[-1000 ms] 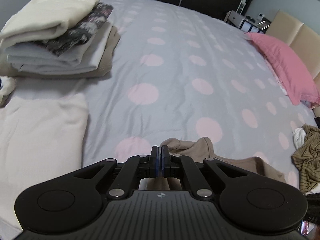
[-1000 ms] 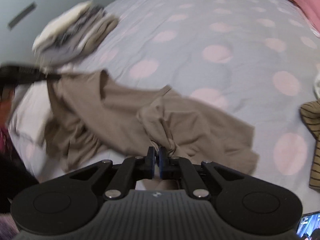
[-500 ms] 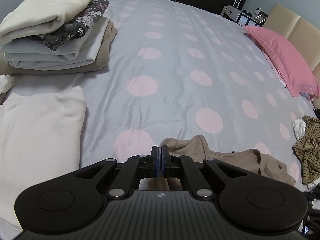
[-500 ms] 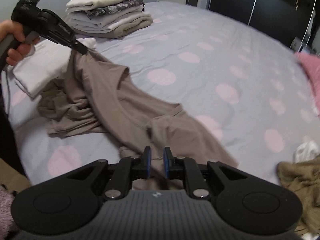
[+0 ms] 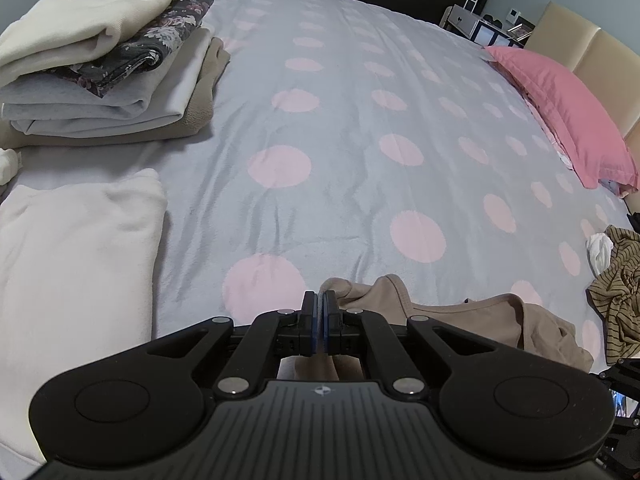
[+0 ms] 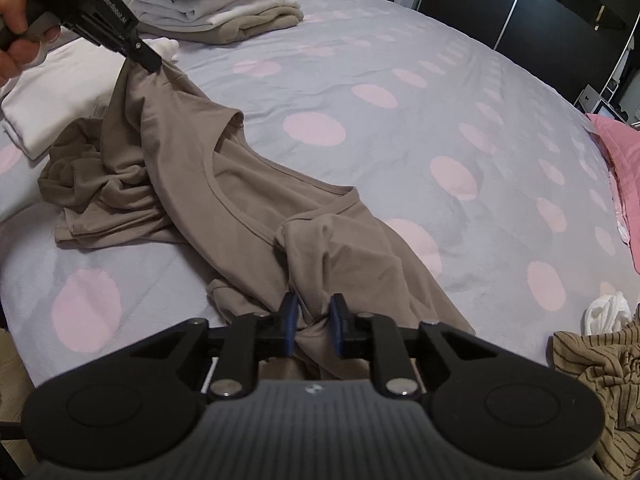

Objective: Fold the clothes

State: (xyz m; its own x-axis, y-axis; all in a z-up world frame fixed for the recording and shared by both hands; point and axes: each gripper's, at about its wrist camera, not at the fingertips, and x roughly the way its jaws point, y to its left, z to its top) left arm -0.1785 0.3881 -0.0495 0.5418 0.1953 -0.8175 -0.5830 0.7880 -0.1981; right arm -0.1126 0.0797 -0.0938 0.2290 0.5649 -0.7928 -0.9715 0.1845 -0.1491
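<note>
Your left hand-held gripper (image 6: pixel 150 62) is clamped on one shoulder of the taupe T-shirt (image 6: pixel 248 200), lifting that corner clear of the bed (image 6: pixel 440 120) near its left edge; in the left wrist view its jaws sit pressed together with a thin fold of the cloth pinched between them. Your hand (image 6: pixel 16 20) wraps the handle at the upper left of the right wrist view.

Your right hand-held gripper (image 6: pixel 314 322) has just been opening: its jaws stand apart, and a bunched fold of the shirt lies in the gap between them, with the pads not squeezing it. Whether the cloth brushes one pad you cannot tell from here.

The shirt stretches in a band from the raised shoulder down across the near part of the bed, neckline facing up, with the rest of the body crumpled in a heap toward the near left edge.

No containers show. At the far left corner of the bed sits a stack of folded clothes (image 5: pixel 104 72): cream on top, a dark floral piece, grey, then beige. A folded white garment (image 5: pixel 76 260) lies along the left edge, nearer you. At the right edge, a striped olive garment (image 6: pixel 600 376) lies crumpled beside a small white piece (image 6: pixel 606 314). A pink pillow (image 5: pixel 560 108) rests at the far right side.
</note>
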